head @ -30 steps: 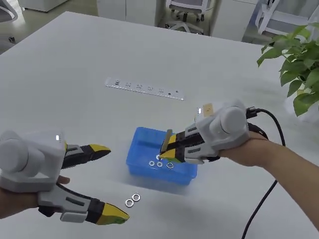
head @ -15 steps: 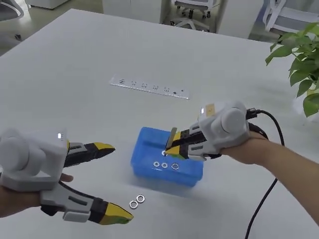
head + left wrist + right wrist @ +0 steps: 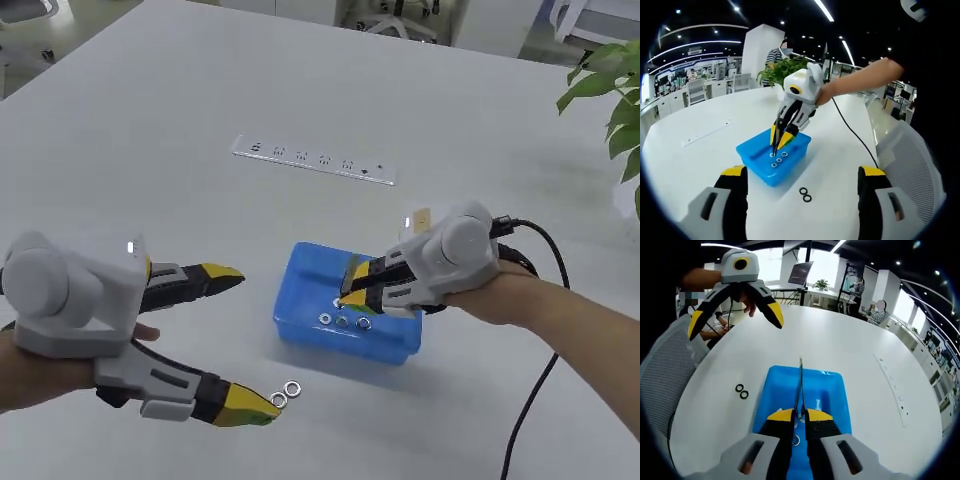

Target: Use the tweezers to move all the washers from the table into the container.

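You seem to be at the drop: your right hand-held gripper (image 3: 350,290), clamped on the tweezers (image 3: 800,385), holds them in the container (image 3: 300,265) by three washers (image 3: 343,321); next, fetch the two washers (image 3: 285,393) beside your wide-open left hand-held gripper (image 3: 255,345).

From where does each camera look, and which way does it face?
Head view: on the head, facing down at the table; left gripper, right gripper and hands show.
Left gripper view: on the left gripper, facing the right one; own open jaws below.
Right gripper view: along the tweezers, facing the left gripper.
All share the container.
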Demonstrator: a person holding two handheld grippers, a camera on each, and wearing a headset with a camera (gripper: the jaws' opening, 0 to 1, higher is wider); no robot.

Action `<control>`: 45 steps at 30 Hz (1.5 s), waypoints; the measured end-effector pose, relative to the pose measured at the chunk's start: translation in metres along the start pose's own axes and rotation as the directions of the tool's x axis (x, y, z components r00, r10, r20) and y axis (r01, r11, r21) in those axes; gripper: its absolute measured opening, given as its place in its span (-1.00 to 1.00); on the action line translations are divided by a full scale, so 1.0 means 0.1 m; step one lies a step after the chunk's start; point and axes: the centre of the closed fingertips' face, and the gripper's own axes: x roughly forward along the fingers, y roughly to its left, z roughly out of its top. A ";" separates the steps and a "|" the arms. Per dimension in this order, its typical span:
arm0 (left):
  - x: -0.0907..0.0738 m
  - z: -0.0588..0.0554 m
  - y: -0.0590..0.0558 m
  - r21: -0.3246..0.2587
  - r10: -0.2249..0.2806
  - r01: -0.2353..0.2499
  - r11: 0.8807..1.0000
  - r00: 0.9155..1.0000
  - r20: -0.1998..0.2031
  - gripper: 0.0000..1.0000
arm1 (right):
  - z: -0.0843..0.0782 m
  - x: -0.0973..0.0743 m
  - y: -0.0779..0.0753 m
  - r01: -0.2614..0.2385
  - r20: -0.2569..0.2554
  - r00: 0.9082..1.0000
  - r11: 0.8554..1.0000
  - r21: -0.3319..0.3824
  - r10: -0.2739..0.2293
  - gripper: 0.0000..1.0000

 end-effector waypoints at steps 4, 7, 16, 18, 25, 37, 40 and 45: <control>0.03 0.03 0.02 0.005 -0.009 0.009 1.000 1.000 0.004 0.89 | -0.03 0.04 -0.02 -0.002 -0.004 1.000 1.000 0.004 0.002 -0.82; 0.06 0.05 0.06 0.009 -0.012 0.012 1.000 1.000 0.002 0.87 | -0.04 0.07 -0.02 -0.006 -0.004 1.000 1.000 0.006 0.006 -0.82; 0.15 0.16 0.14 0.013 -0.028 0.028 1.000 0.999 0.016 0.55 | -0.06 0.12 -0.03 -0.013 0.001 1.000 1.000 0.019 0.013 -0.82; 0.18 0.20 0.16 0.022 -0.032 0.032 0.999 0.999 0.020 0.42 | -0.06 0.12 -0.02 -0.016 0.002 1.000 1.000 0.018 0.016 -0.82; 0.32 0.31 0.28 0.071 -0.034 0.033 0.997 0.999 0.014 0.01 | -0.06 0.13 -0.02 -0.019 0.003 1.000 1.000 0.015 0.019 -0.82; 0.59 0.45 0.43 0.147 -0.034 0.034 0.989 0.999 0.003 -0.39 | -0.06 0.13 -0.03 -0.024 -0.003 1.000 1.000 0.004 0.024 -0.82; 0.65 0.45 0.45 0.143 -0.050 0.050 0.988 0.999 -0.002 -0.39 | -0.06 0.13 -0.02 -0.026 -0.004 1.000 1.000 -0.001 0.026 -0.82; 0.74 0.45 0.45 0.152 -0.060 0.061 0.987 0.998 -0.007 -0.43 | -0.06 0.13 -0.02 -0.029 -0.005 1.000 1.000 -0.007 0.029 -0.82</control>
